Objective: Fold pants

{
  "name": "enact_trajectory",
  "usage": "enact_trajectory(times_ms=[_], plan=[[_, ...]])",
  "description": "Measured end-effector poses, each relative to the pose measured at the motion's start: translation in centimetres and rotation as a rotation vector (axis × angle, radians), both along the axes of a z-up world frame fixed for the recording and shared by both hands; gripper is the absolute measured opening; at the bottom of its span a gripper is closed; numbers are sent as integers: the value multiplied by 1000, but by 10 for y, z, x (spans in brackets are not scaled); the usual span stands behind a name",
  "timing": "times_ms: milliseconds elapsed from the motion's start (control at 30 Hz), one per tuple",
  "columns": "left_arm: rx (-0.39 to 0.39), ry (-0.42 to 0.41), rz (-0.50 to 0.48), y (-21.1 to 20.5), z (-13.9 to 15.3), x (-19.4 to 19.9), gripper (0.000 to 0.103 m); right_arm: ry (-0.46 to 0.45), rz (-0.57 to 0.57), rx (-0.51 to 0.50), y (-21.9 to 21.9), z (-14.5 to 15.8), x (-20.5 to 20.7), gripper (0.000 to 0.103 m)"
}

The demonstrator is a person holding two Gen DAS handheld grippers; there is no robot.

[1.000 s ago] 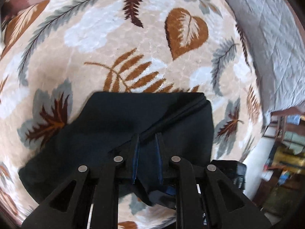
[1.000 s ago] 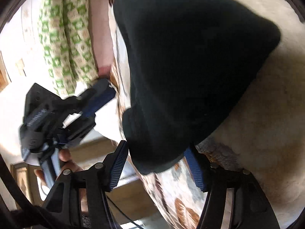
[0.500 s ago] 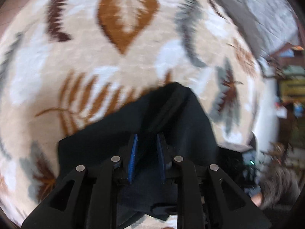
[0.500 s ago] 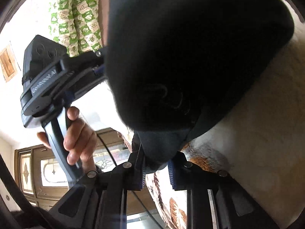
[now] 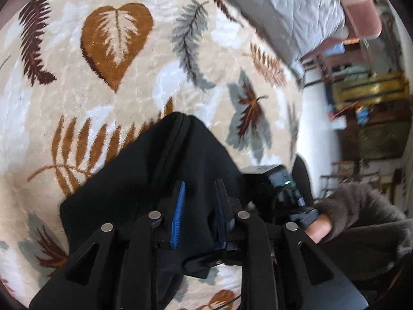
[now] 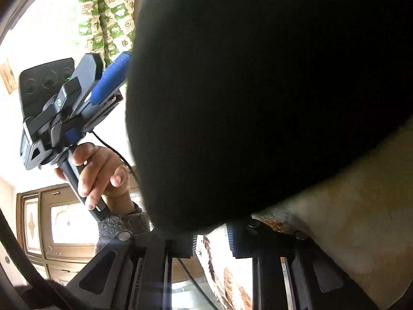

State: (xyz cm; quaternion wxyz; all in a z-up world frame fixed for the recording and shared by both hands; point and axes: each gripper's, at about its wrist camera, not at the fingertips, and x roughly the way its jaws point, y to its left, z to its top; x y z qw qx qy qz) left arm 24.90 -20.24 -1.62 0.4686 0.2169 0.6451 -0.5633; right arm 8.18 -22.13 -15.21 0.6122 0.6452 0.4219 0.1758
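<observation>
**Pants pinched at both near corners, ready to lift**

Pants (image 5: 144, 180), black and already folded small, lie on the leaf-patterned blanket (image 5: 77, 82) straight ahead of the left hand-held gripper (image 5: 197, 214). From the left wrist, a bunched edge of the cloth sits between its blue pads, with the jaws easing apart; a second ago they sat closer together and the fold lay square-on, now it looks turned, corner-first. The other hand-held gripper shows just to its right, held by a grey-sleeved hand (image 5: 318, 226).

From the right wrist, the right hand-held gripper (image 6: 210, 242) is narrowed on the near hem, presumably to carry the edge over. A second ago its jaws stood wide around that hem. The left unit has since swung higher on its left.
</observation>
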Motion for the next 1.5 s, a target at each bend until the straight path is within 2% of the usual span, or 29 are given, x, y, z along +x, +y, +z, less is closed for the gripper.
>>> enact_trajectory(times_ms=[100,333,467,533,600,700,800,900,967,1033,1133,1367,1500], plan=[[52,-70,-4,-8,-13,-2,20,2,5,3,1,1,1,18],[55,-98,-12,-14,-27,4,20,-1,20,11,-6,-2,1,18],[45,-78,10,-21,-36,8,20,-4,26,15,-10,-5,3,18],[84,-94,-20,-27,-48,2,26,-3,29,17,-11,-6,4,18],[82,-119,-39,-29,-50,-2,26,-2,35,17,-14,-6,4,18],[56,-108,-9,-23,-43,7,26,-4,37,24,-20,-7,5,18],[76,-80,26,-21,-49,13,34,-7,40,25,-24,-7,6,18],[94,-119,-2,-27,-48,6,35,-7,41,24,-26,-8,6,19],[97,-121,27,-29,-47,5,32,-10,38,25,-23,-8,6,18],[99,-99,71,-26,-48,6,17,-20,30,17,-20,-8,5,18],[82,-130,95,-19,-42,0,9,-36,6,-2,-17,-6,4,18],[83,-216,130,-17,-23,-3,7,-46,-51,28,-11,-6,4,18],[79,-263,134,-18,-6,-4,7,-98,-58,55,-7,5,11,17]])
